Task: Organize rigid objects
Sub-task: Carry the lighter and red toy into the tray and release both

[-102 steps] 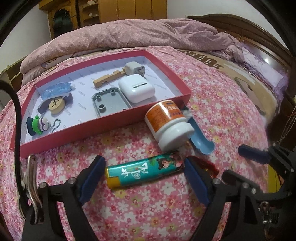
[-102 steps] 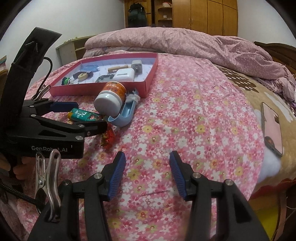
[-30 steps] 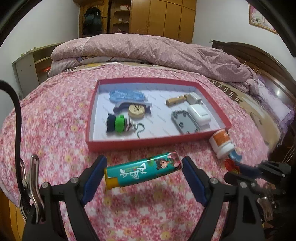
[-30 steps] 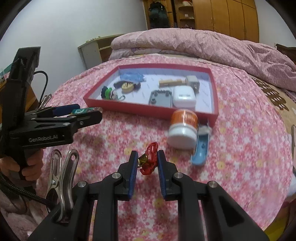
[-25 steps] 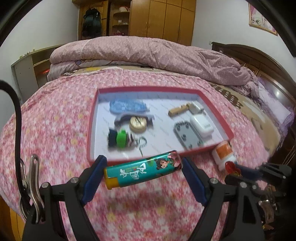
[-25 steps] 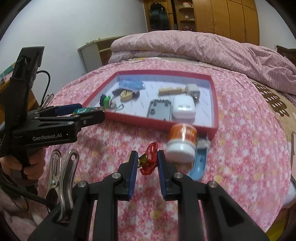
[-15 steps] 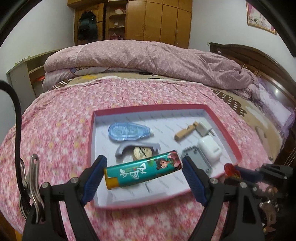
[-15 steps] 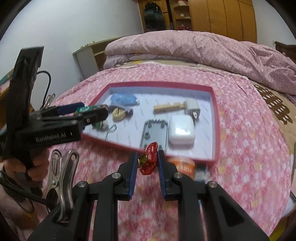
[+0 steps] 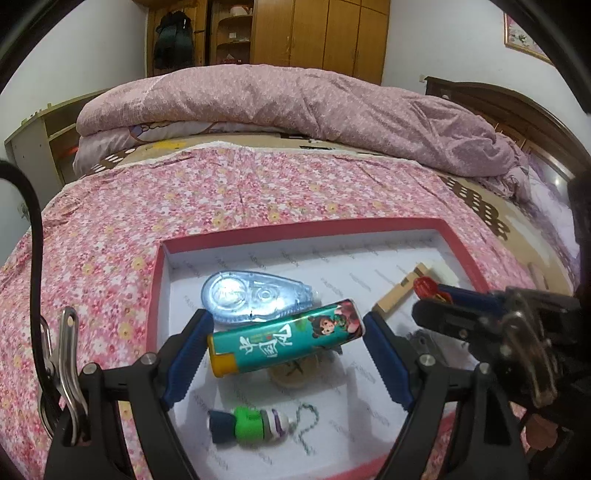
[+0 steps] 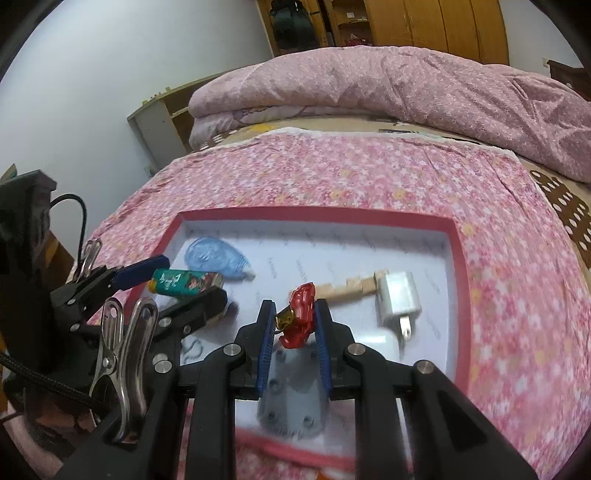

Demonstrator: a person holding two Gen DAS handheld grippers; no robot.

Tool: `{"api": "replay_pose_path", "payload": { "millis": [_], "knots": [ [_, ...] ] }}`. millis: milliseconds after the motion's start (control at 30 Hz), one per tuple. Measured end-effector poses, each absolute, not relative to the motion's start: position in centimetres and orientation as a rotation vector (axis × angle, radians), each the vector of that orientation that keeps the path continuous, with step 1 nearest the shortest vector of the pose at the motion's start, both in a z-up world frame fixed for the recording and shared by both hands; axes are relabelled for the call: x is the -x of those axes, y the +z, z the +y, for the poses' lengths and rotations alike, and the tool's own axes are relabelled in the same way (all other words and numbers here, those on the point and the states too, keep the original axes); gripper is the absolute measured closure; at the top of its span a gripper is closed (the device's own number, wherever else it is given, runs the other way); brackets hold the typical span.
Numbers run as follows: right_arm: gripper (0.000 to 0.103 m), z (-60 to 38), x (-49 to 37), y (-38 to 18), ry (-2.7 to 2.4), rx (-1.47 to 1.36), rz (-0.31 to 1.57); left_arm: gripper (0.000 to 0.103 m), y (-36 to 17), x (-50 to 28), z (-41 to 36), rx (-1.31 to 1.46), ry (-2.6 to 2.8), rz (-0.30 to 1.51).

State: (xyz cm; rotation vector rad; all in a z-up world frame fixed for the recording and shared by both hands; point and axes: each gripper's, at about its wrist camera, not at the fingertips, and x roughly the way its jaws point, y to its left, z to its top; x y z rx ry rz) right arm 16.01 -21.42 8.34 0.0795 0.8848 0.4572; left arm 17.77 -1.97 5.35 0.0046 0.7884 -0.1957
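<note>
Pink flowered bedspread covers the bed, and on it lies a shallow red box with a white floor, seen from above by both cameras.

Nearest the left camera, the left gripper holds a teal lighter crosswise, its blue pads pressing on the two ends, over the left part of the box. Under it on the box floor lie a small green and blue toy figure with a chain, a round tan disc half hidden by the lighter, and farther back a clear blue correction tape.

To its right the right gripper has its jaws drawn close, pinching a small red charm with a gold tip, over the middle of the box. Below it lies a grey plate, blurred. Just beyond are a white plug adapter and a pale wooden stick touching it.

Farther off, a bunched mauve quilt lies across the bed, with a wooden wardrobe against the back wall.
</note>
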Motion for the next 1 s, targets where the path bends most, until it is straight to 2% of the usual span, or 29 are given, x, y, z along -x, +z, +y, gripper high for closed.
{"api": "replay_pose_path", "payload": {
  "millis": [300,433,1000],
  "knots": [
    [0.081,-21.8,-18.1,7.3,0.410,-0.102,0.909,0.017,4.2,-18.7,-1.9,0.002,-0.182,0.824],
    [0.076,-22.0,-18.0,7.4,0.400,-0.106,0.904,0.017,4.2,-18.5,-1.9,0.004,-0.183,0.824],
    [0.070,-24.0,-14.0,9.5,0.428,-0.096,0.855,0.017,6.6,-14.7,-2.5,0.034,-0.214,0.785]
  ]
}}
